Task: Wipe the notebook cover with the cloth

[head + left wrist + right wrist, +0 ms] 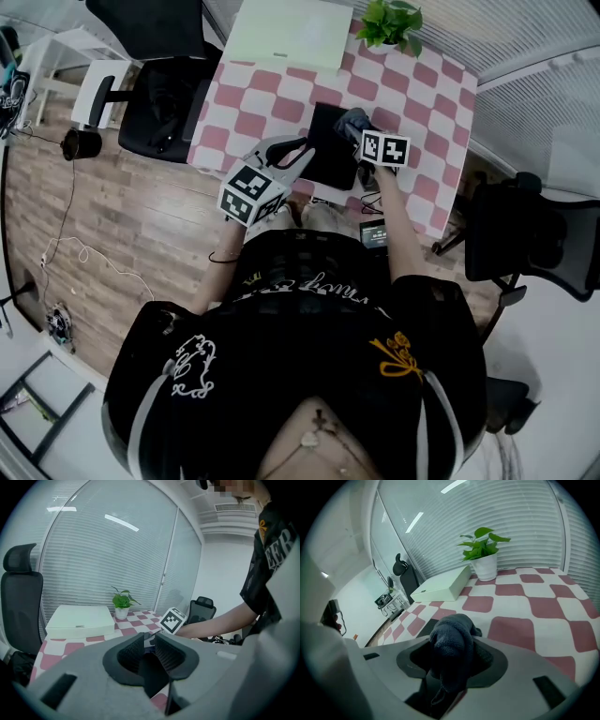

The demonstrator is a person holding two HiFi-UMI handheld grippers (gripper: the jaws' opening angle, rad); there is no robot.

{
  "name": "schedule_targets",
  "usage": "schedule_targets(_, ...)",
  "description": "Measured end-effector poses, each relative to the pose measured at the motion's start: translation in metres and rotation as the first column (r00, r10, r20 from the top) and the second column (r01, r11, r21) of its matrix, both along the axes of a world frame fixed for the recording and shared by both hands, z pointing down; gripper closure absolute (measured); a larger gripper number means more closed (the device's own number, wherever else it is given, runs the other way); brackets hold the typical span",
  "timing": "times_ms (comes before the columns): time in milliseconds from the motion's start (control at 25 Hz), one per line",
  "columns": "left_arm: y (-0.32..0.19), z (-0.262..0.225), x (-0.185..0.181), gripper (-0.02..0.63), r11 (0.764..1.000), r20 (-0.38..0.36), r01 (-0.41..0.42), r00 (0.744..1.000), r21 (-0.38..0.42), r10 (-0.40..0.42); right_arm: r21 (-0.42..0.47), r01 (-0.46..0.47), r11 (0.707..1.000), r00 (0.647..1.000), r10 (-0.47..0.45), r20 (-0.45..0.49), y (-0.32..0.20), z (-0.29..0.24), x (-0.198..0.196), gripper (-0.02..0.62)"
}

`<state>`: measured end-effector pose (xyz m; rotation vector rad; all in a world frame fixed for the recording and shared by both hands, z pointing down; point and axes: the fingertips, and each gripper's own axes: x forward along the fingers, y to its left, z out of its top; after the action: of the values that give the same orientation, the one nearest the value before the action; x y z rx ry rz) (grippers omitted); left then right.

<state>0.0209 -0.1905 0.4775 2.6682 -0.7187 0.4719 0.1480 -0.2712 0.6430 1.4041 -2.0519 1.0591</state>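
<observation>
left arm (223, 267) bent, forearm forward | left gripper (149, 645) level, jaws a narrow slit apart | right arm (398, 220) stretched forward | right gripper (453, 657) clamped on bunched cloth (451, 637)

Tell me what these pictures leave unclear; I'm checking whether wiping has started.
Notebook: head view, too small to show dirt, partly covered by both grippers.
Cloth in the right gripper: right gripper view, gripper body hides whether it touches the notebook.
Left gripper: jaws nearly together; whether they pinch the notebook's edge is unclear.
</observation>
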Motion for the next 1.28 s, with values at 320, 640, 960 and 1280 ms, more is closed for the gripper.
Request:
schedule_targets(320,0.005,0.001,0.005,0.534,0.999,0.000,-0.036,0.999,0.006,0.036,-0.024,-0.130,0.991,0.991,0.131,0.023,0.020,0.004,0.041,0.426)
schedule_targets(640,0.005,0.000,-0.004,0.534,1.000,-0.006,-0.027,1.000,0.016,0.027,0.030,-0.094,0.995,0.996,0.094,-0.006,0.023,-0.020,0.024,0.426)
schedule_targets(960,0.000,-0.001,-0.025,0.534,0.999,-0.019,0.033,0.999,0.008,-0.033,0.078,0.095,0.992,0.995,-0.097,0.018,0.021,-0.040,-0.062,0.426)
schedule_targets(1280,0.001,0.002,-0.043,0.534,0.997,-0.016,0.073,0.997,-0.004,-0.073,0.053,0.237,0.970,0.970,-0.239,0.034,0.023,-0.027,-0.135,0.426)
